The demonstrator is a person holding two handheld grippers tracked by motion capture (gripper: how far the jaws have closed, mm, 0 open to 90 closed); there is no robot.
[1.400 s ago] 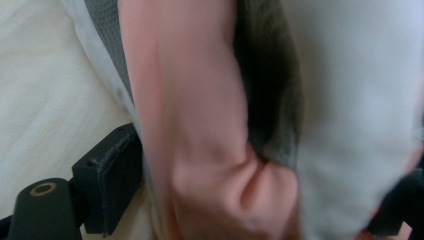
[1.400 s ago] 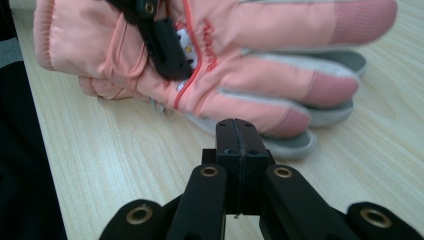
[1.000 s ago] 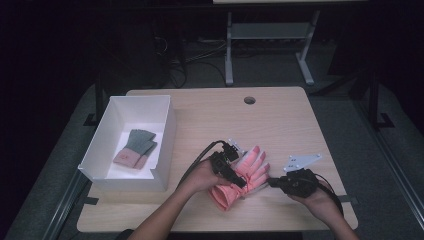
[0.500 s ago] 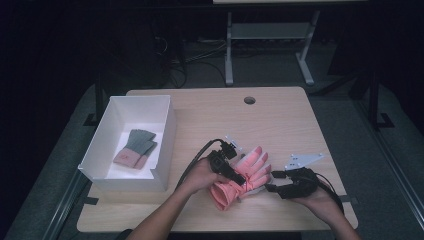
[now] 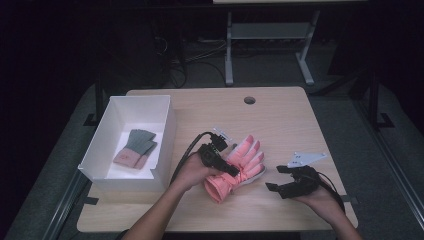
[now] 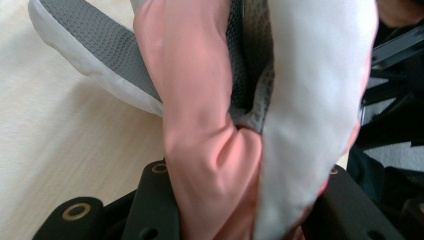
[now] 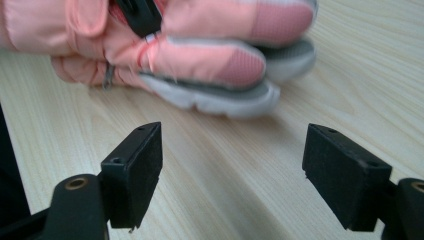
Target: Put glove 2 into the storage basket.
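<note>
White box at table's left, one glove inside. Right of box: left gripper pinching pink ski glove mid-body; lift clear before swinging toward box. Long axis diagonal: cuff near, fingers up-right, away from box. Farther right: right gripper, jaws just opening, spread, nothing between.

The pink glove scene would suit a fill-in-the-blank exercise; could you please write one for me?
1. The left gripper is shut on the ____ glove.
2. The right gripper has its fingers ____, with nothing between them.
3. The other glove lies inside the white ____.
4. The glove being gripped is over the wooden ____.

Missing words: pink; open; box; table
</note>
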